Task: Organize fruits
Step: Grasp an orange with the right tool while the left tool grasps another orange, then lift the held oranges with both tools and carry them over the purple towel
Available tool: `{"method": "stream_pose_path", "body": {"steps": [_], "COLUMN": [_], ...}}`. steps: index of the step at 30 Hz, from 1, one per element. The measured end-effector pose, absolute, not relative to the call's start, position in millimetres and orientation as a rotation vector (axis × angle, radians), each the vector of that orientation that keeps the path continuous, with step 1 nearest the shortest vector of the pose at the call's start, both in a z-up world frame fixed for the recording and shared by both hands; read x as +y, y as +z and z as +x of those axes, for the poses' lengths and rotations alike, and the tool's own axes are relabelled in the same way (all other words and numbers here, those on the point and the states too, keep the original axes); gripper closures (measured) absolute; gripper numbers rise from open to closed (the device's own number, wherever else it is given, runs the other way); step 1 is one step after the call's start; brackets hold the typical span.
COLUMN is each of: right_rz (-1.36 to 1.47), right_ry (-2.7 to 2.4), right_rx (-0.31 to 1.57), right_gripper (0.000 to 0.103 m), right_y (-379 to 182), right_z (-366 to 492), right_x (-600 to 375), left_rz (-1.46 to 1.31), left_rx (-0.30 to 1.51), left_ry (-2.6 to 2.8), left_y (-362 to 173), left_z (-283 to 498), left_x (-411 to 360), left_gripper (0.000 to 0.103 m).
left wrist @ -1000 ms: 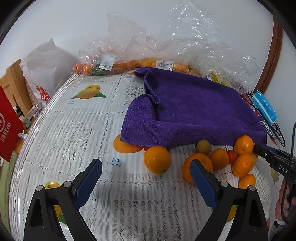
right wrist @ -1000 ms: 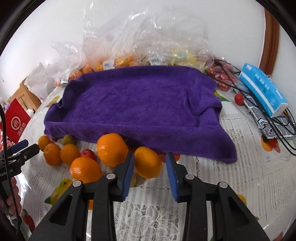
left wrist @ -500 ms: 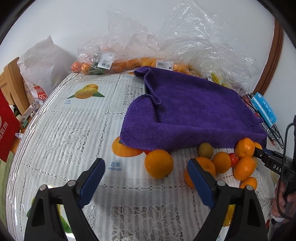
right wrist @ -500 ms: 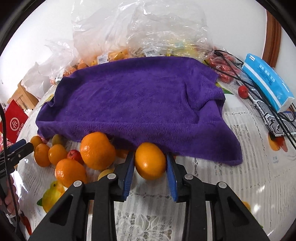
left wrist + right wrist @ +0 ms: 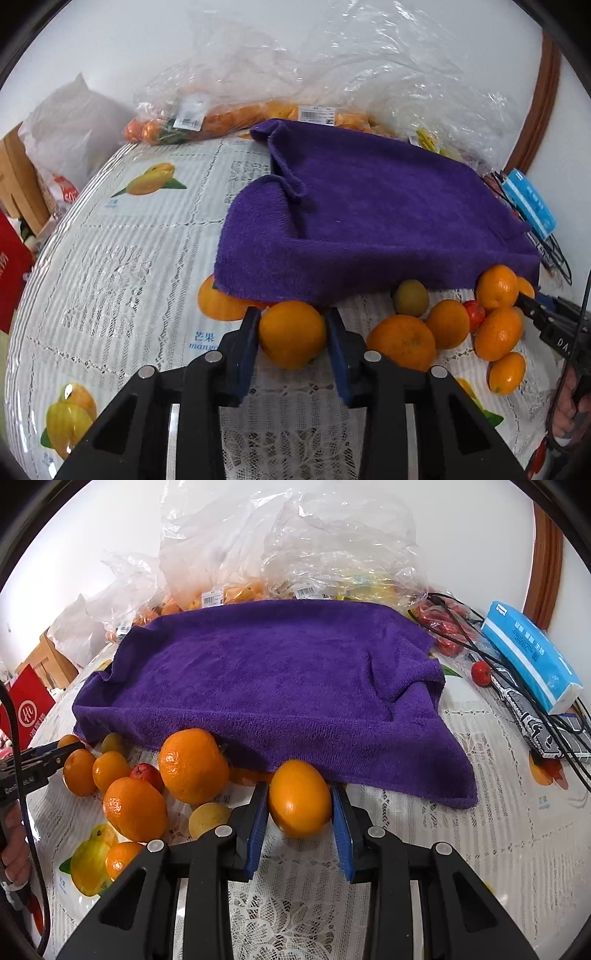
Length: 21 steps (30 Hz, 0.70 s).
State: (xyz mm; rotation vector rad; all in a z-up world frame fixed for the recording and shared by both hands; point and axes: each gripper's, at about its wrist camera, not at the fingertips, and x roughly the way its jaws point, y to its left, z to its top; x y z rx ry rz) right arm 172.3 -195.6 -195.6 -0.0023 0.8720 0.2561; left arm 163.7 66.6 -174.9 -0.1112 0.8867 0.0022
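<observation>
My left gripper (image 5: pixel 291 334) is shut on an orange (image 5: pixel 292 333) at the near edge of the purple towel (image 5: pixel 369 214). My right gripper (image 5: pixel 300 805) is shut on another orange (image 5: pixel 300 798) held at the towel's front edge (image 5: pixel 280 686). A pile of loose fruit lies on the tablecloth: a large orange (image 5: pixel 192 765), several smaller oranges (image 5: pixel 135 808), a small red fruit (image 5: pixel 146 773) and a green-yellow fruit (image 5: pixel 410 297). The pile also shows in the left wrist view (image 5: pixel 402 341).
Clear plastic bags of oranges (image 5: pixel 236 114) and other fruit (image 5: pixel 303 554) line the wall behind the towel. A blue tissue pack (image 5: pixel 532 661), black cables (image 5: pixel 546 720) and a red fruit (image 5: pixel 481 672) lie at the right. A red box (image 5: pixel 27 705) stands left.
The left gripper moved forward and closed on the orange it had been open around. The right gripper carried its orange forward to the towel's edge.
</observation>
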Motion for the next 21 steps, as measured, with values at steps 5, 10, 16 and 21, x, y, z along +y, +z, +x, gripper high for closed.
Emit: {"method": "stream_pose_path", "body": {"steps": [5, 10, 16, 21], "right_rz": [0.001, 0.008, 0.032, 0.018], "right_ry": [0.258, 0.255, 0.261, 0.261], "right_rx": [0.868, 0.865, 0.867, 0.861], "right_gripper": [0.070, 0.070, 0.070, 0.070], "right_y": [-194.5, -195.3, -196.4, -195.1], "right_z": [171.8, 171.0, 171.5, 169.4], "right_x": [-196.1, -196.7, -199.7, -199.2], "left_rz": [-0.115, -0.100, -0.113, -0.126], "left_rx": [0.887, 0.879, 0.876, 0.877], "left_ry": [0.000, 0.021, 0.023, 0.019], "left_y": [-173.8, -174.5, -174.3, -171.6], "left_z": [162.8, 161.7, 161.6, 158.7], "left_x": [66.9, 64.5, 65.4, 67.6], "left_gripper": [0.069, 0.069, 0.070, 0.070]}}
